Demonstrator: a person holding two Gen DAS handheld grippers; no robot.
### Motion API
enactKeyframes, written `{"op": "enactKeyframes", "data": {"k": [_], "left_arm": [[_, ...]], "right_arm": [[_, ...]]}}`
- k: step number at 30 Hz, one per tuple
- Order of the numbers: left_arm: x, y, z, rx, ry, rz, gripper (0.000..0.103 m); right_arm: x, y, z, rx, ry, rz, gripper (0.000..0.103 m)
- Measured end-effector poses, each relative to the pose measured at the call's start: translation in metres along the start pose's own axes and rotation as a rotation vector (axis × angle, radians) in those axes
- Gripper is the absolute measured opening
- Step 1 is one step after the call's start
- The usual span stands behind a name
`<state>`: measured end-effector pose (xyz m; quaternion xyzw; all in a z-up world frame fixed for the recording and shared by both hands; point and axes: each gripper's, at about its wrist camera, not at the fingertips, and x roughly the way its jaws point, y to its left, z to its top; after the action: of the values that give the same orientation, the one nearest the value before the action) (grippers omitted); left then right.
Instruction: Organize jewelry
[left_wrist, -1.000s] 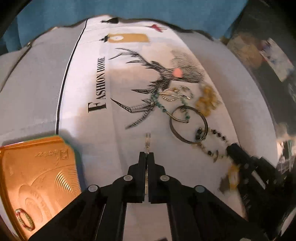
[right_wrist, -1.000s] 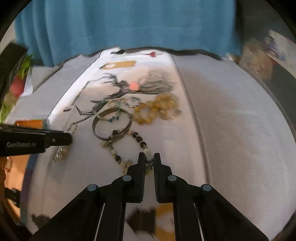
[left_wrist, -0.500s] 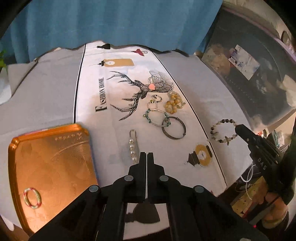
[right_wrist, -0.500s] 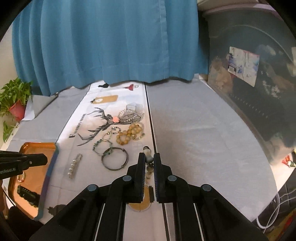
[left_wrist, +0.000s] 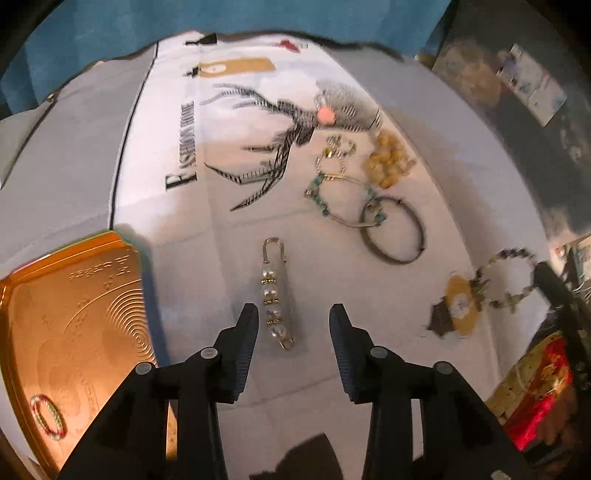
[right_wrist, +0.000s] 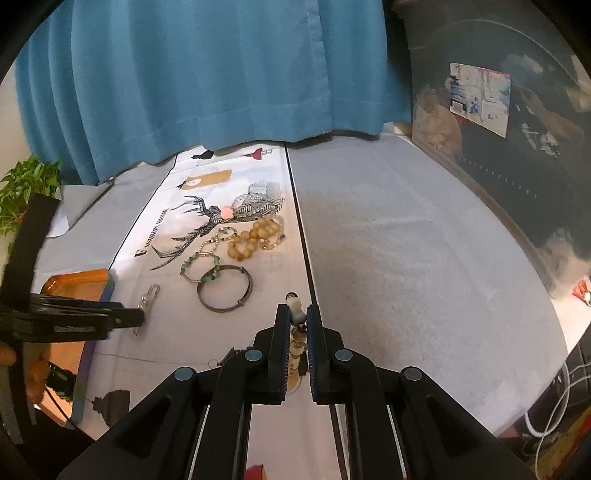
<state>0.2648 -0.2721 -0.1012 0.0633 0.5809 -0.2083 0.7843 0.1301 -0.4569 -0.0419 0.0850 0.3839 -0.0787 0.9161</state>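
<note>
My left gripper (left_wrist: 290, 325) is open, its jaws either side of a pearl pin brooch (left_wrist: 274, 295) that lies on the white printed cloth (left_wrist: 221, 229). The brooch also shows in the right wrist view (right_wrist: 147, 301). An orange tray (left_wrist: 70, 325) at the left holds a small beaded ring (left_wrist: 47, 416). My right gripper (right_wrist: 297, 325) is shut on a dark-and-pale beaded bracelet (right_wrist: 295, 314), which hangs above the cloth's right edge (left_wrist: 511, 277). On the cloth lie a metal bangle (left_wrist: 393, 230), a turquoise bead bracelet (left_wrist: 325, 195), a small chain (left_wrist: 334, 151) and amber beads (left_wrist: 388, 162).
A blue curtain (right_wrist: 207, 74) hangs behind the table. A grey tablecloth (right_wrist: 406, 258) covers the right half. A dark bin (right_wrist: 498, 129) stands at the far right, a potted plant (right_wrist: 26, 188) at the far left. Cables (right_wrist: 546, 413) lie off the right edge.
My left gripper opened and came down close over the pearl brooch. My right gripper kept the beaded bracelet and stayed raised above the table.
</note>
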Motion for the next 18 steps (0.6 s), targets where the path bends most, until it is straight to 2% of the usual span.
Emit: {"op": "enactKeyframes", "data": {"k": [1,2,3,8,12,18], "left_arm": [[0.006,0.000,-0.002,0.005,0.008,0.022,0.021],[0.004,-0.002,-0.004,0.021,-0.020,0.038,0.011],[0.005,-0.003,-0.005,0.037,-0.016,0.038,0.009],[0.001,0.001,-0.008,0.011,-0.001,0.025,0.009],[-0.020,0.000,-0.021,0.014,-0.047,0.005,0.009],[-0.081,0.001,-0.048,0.014,-0.149,-0.051,0.008]], "right_arm": [[0.001,0.000,-0.001,0.002,0.001,0.003,0.009],[0.003,0.000,-0.002,0.003,0.002,0.006,0.009],[0.005,-0.001,-0.003,0.004,0.006,0.008,0.009],[0.008,-0.001,-0.008,0.011,0.025,0.015,0.009],[-0.004,0.003,-0.008,0.006,0.015,0.033,0.009],[-0.034,0.020,-0.009,-0.028,-0.019,0.052,0.009]]}}
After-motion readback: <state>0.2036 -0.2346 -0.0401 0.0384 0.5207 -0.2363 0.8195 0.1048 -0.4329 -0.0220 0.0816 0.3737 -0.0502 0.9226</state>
